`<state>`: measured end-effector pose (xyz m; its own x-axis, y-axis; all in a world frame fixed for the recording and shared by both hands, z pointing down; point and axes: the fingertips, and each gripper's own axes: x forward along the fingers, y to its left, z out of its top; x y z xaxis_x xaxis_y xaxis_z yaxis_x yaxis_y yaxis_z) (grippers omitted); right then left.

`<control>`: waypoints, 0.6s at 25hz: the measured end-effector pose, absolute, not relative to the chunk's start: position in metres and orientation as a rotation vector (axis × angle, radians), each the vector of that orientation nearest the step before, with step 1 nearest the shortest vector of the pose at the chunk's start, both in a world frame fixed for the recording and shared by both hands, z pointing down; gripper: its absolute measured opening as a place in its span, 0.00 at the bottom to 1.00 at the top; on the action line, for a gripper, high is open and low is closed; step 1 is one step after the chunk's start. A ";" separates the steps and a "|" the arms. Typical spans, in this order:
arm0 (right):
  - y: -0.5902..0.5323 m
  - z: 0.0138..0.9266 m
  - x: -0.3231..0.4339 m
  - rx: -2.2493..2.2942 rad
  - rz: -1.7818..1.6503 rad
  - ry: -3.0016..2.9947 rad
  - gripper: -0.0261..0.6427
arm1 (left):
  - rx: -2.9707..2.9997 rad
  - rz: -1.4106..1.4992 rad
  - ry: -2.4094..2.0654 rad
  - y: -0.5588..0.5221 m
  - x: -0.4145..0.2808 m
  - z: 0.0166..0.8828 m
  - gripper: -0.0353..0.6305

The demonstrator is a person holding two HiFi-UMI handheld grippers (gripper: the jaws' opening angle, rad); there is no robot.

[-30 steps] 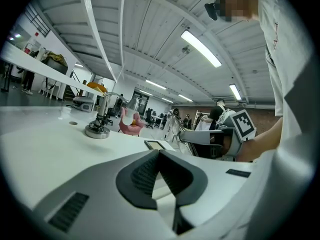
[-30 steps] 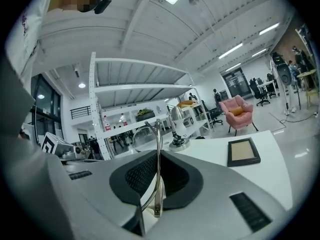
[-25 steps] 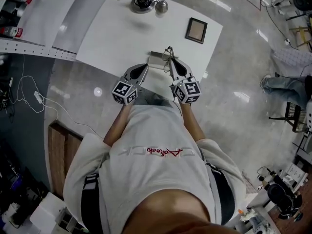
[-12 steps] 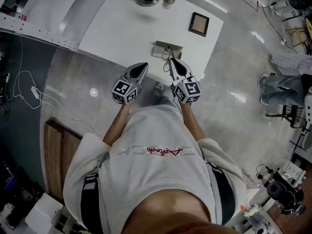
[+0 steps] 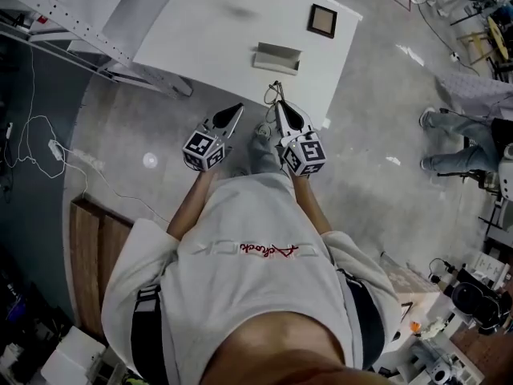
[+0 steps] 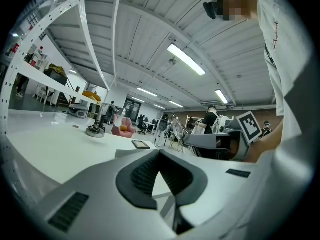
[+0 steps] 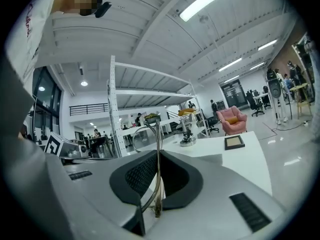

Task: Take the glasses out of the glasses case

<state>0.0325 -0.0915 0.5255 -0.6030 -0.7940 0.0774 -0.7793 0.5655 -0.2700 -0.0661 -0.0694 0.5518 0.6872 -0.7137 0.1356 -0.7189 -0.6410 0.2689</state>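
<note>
- The glasses [image 7: 158, 184] are held by the right gripper [image 7: 158, 154]: its jaws are pressed together on a thin metal part of the frame, probably one temple arm. The rest of the frame stands up beyond the jaw tips.
- In the head view the glasses [image 5: 275, 93] are seen as thin wire loops past the tip of the right gripper [image 5: 279, 107]. They are carried over the floor [image 5: 369, 135], just off the near edge of the table [image 5: 208, 38].
- A narrow, firm pinch is judged to suit so slight a frame, since the lenses are kept free of the pads.
- The left gripper [image 6: 159, 156] is closed as well, with nothing seen between its pads. It is held beside the right one [image 5: 238, 108], apparently idle now that the case needs no steadying.
- The glasses case [image 5: 277, 57] is left on the table, well apart from both grippers. It seems to lie open and empty, though it is too small in the head view for that to be confirmed.
- The removal is judged to be done in substance, as the glasses are clear of the case. Only a place for setting them down would remain to be chosen.
</note>
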 end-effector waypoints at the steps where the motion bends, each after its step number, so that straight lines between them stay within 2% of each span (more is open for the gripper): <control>1: -0.082 0.526 0.033 -1.383 -0.429 2.727 0.05 | 2.603 0.025 -1.132 -0.060 -0.067 0.551 0.04; 15: 0.004 0.519 0.045 -1.449 -0.356 2.693 0.05 | 2.662 -0.002 -1.090 0.017 -0.056 0.542 0.04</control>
<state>0.0452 0.0036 0.5192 -0.5555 -0.8298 0.0538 -0.8152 0.5307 -0.2320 -0.0559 0.0170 0.5422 0.7179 -0.6892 0.0981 -0.6888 -0.6829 0.2431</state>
